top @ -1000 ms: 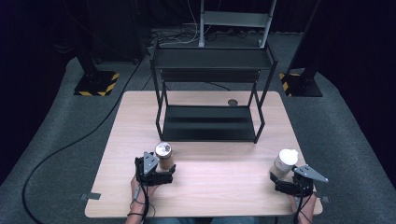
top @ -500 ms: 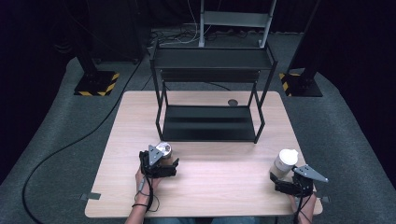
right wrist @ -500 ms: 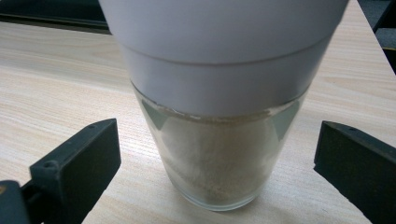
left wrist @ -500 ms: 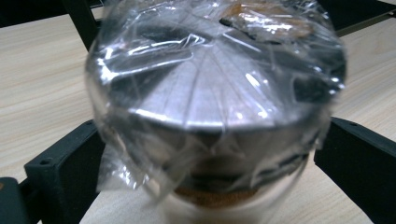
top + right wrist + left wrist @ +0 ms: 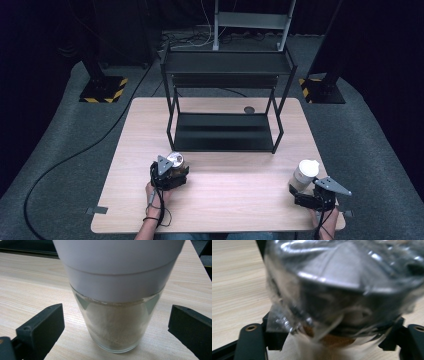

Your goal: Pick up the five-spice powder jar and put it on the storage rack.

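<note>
A small jar [image 5: 176,160] with a silver lid, wrapped in clear plastic [image 5: 342,290], stands near the table's front left. My left gripper [image 5: 170,175] has just been closing, and its jaws now press on the jar's sides. It looms close and tilted in the left gripper view. At the front right stands a glass jar [image 5: 304,173] with a white lid [image 5: 120,262] and pale powder inside. My right gripper [image 5: 302,193] is open around it, with both fingers [image 5: 42,325] well clear of the glass.
A black two-tier metal rack [image 5: 225,131] stands at the middle back of the wooden table [image 5: 235,205]. A small round dark spot [image 5: 248,109] lies behind the rack. Cables and black stands with striped bases sit on the grey floor beyond.
My left gripper moved a little forward around the wrapped jar and its jaws closed on it. The right gripper and the white-lidded jar have stayed put.
</note>
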`<state>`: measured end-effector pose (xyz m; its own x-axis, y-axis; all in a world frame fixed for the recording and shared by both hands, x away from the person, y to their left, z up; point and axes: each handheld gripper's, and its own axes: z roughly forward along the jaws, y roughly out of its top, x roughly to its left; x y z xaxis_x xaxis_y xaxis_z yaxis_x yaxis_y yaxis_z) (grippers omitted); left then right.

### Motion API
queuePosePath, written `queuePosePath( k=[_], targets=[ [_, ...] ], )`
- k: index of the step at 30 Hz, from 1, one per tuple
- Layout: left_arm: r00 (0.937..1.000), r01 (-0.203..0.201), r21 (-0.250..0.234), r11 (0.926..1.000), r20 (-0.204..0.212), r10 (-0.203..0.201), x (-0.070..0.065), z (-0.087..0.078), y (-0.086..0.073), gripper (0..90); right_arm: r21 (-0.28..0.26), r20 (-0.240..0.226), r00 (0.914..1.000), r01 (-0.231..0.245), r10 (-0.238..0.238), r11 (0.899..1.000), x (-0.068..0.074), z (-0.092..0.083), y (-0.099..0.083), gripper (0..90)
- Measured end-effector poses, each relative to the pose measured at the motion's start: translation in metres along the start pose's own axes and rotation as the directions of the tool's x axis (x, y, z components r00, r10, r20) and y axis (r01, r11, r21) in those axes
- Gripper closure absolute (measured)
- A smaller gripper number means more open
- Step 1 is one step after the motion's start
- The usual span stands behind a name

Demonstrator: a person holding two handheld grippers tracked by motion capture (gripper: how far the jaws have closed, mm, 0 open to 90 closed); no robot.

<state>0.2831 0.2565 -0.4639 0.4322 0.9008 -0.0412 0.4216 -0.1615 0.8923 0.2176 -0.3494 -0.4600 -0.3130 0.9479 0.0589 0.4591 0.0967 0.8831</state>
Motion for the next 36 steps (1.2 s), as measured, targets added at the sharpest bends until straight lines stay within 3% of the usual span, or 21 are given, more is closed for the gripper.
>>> queuePosePath(
  k=[5,14,20,32,36],
  targets=[
    [0.9999,-0.005,-0.013,0.9999,-0.014,0.005,-0.003,0.000,-0.003,29.8,0.000,0.000,1.0000,0.000,0.000,1.000,0.000,0.000,0.000,0.0],
    [0.9996,-0.027,-0.012,0.9996,0.012,0.027,0.000,-0.001,-0.003,30.3,0.002,-0.002,1.0000,0.009,-0.009,1.000,0.000,0.000,0.000,0.0],
    [0.9997,-0.016,-0.024,0.9996,0.020,0.016,0.001,-0.001,-0.002,30.3,-0.002,0.002,0.9999,0.010,-0.010,1.000,0.002,0.000,0.000,0.0],
    [0.9979,-0.055,-0.022,0.9983,0.033,0.055,0.000,-0.008,0.009,30.3,-0.001,-0.004,0.9999,0.010,-0.010,1.000,0.000,0.000,0.000,0.0],
    [0.9979,-0.051,-0.025,0.9984,0.039,0.052,0.002,-0.010,0.012,30.4,0.000,-0.006,0.9999,0.010,-0.010,1.000,0.000,0.000,0.000,0.0]
  ],
)
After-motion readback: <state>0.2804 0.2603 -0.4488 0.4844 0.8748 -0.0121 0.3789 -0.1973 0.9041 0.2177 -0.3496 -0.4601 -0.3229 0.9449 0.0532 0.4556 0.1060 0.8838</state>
